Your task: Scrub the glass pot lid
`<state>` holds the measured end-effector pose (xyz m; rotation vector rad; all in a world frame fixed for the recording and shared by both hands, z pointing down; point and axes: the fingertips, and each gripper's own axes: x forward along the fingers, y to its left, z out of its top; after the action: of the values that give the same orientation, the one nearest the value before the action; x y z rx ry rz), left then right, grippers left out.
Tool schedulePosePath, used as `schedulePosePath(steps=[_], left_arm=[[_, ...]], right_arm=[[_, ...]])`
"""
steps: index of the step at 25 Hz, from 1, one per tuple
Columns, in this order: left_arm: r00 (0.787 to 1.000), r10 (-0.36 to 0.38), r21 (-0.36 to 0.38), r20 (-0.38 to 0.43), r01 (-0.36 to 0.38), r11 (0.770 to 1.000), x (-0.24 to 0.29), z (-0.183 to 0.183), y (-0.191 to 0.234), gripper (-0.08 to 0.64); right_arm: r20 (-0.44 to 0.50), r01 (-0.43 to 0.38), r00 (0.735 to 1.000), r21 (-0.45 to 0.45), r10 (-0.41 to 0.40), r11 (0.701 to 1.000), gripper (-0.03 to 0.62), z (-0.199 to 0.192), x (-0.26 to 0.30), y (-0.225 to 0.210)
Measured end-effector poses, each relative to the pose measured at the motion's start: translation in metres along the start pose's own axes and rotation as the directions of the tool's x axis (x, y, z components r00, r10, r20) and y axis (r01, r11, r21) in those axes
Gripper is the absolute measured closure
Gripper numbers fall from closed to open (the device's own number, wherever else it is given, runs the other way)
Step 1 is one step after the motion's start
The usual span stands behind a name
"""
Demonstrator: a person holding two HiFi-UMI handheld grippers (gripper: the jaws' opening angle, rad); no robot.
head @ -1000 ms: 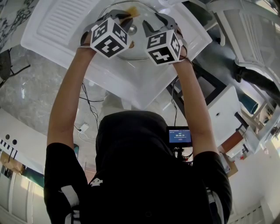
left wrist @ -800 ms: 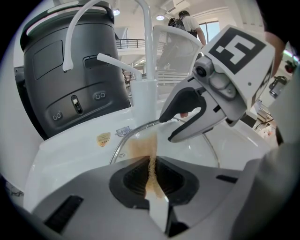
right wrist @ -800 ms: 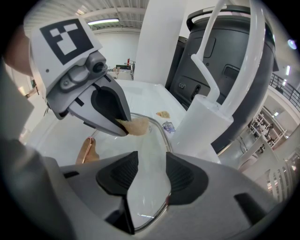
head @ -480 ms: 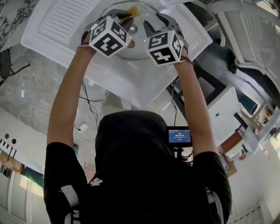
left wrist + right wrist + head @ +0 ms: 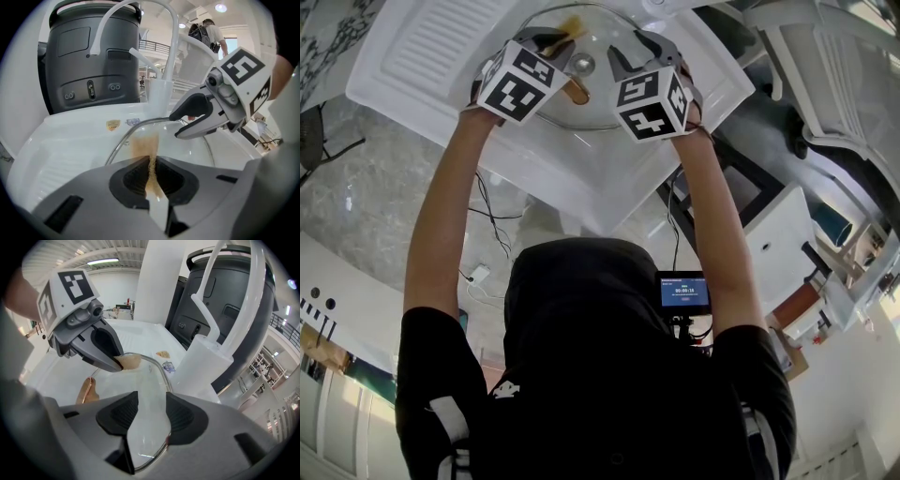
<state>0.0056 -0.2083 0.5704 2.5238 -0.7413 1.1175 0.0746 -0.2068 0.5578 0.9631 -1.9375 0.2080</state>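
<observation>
While my left gripper (image 5: pixel 151 164) is clamped on a thin brown scrub pad (image 5: pixel 147 146), pinched edge-on between its jaws, the pad's free end lies against the glass pot lid (image 5: pixel 143 380). My right gripper (image 5: pixel 152 400) has its jaws apart, straddling the lid's metal rim, with glass on the left side and the rim just beside the right pad; nothing is pinched. The lid sits in the white sink (image 5: pixel 572 173), with both claws tilted down over it. Beyond rises the white tap (image 5: pixel 159 96), then a dark grey container (image 5: pixel 89 61).
</observation>
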Motion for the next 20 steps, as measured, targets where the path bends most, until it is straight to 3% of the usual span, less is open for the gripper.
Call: schedulePosePath(steps=[11,20], left_arm=[[1.0,0.028,-0.14,0.003,-0.027,0.99,-0.006,-0.028,0.006,0.541],[0.999,0.041,-0.289,-0.008,-0.042,0.957,-0.013,-0.041,0.005,0.541]], right_arm=[[-0.001,0.002,1.0,0.0,-0.002,1.0,0.423,-0.001,0.0,0.0],[-0.001,0.003,1.0,-0.001,-0.003,1.0,0.423,0.0,-0.001,-0.001]])
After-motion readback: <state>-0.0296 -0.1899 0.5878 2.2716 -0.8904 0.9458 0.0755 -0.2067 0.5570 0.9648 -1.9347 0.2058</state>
